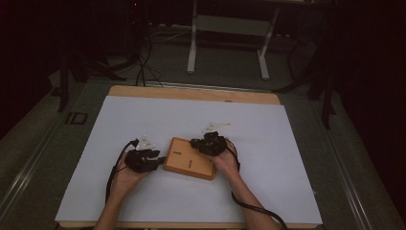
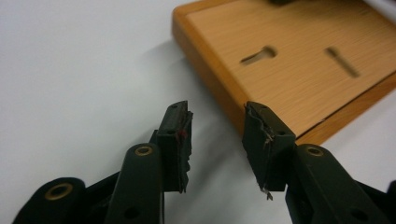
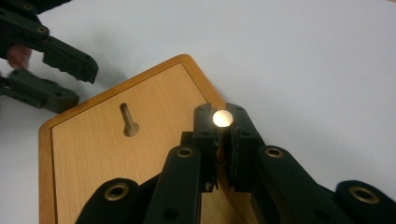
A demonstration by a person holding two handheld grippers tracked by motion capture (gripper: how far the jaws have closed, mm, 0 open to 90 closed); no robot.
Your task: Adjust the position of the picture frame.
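A flat wooden board [image 1: 190,159] with a keyhole slot [image 2: 259,55] and a straight slot [image 2: 343,61] lies on the white sheet. My left gripper [image 1: 158,159] is at the board's left edge, its jaws open with nothing between them [image 2: 217,135]. My right gripper [image 1: 195,143] hovers over the board's far right corner. It is shut on a small shiny round piece [image 3: 222,118], which sticks out at the jaw tips above the board [image 3: 107,158]. The left gripper [image 3: 81,86] also appears open at the upper left of the right gripper view.
A white sheet [image 1: 143,120] covers the wooden table [image 1: 191,93]. Both of the person's forearms come in from the near edge. A metal-legged stand [image 1: 230,43] is on the dark floor behind the table.
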